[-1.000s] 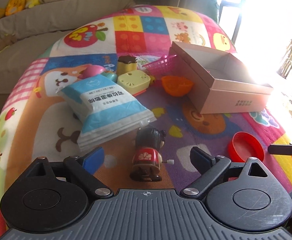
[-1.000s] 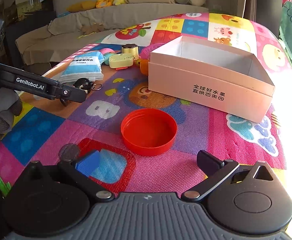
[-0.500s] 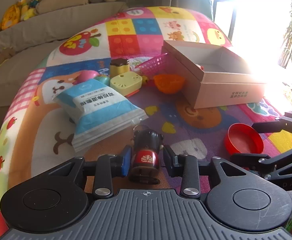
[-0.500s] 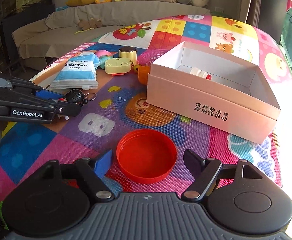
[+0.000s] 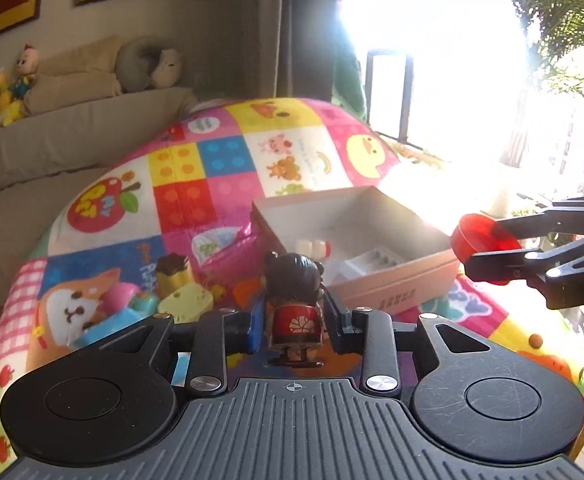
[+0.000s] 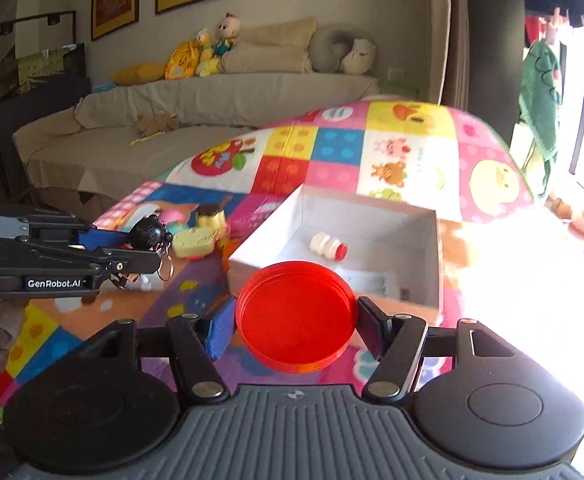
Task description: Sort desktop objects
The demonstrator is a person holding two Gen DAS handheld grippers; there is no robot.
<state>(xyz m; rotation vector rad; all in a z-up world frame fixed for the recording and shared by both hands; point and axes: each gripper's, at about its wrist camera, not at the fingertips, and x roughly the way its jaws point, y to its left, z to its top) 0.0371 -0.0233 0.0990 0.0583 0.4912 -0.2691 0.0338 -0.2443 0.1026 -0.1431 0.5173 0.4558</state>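
Note:
My left gripper (image 5: 294, 320) is shut on a small doll figure (image 5: 295, 300) with black hair and a red body, held above the mat; the doll also shows in the right wrist view (image 6: 148, 234). My right gripper (image 6: 292, 328) is shut on a red plastic lid (image 6: 295, 318), lifted just in front of the open cardboard box (image 6: 252, 256). The lid also shows at the right of the left wrist view (image 5: 480, 236). The box (image 5: 392, 286) holds a small white bottle with a red cap (image 6: 328, 247) and a white tray piece (image 5: 372, 262).
On the colourful play mat (image 5: 220, 184) left of the box lie a yellow toy (image 5: 186, 300), a pudding-shaped toy (image 5: 172, 274), a pink basket (image 5: 228, 258), an orange bowl (image 5: 248, 290) and a pink and green toy (image 5: 126, 298). A sofa with plush toys (image 6: 212, 92) stands behind.
Both grippers have risen from the mat. The right gripper closed on the red lid and lifted it toward the box. The left gripper lifted the doll it held.

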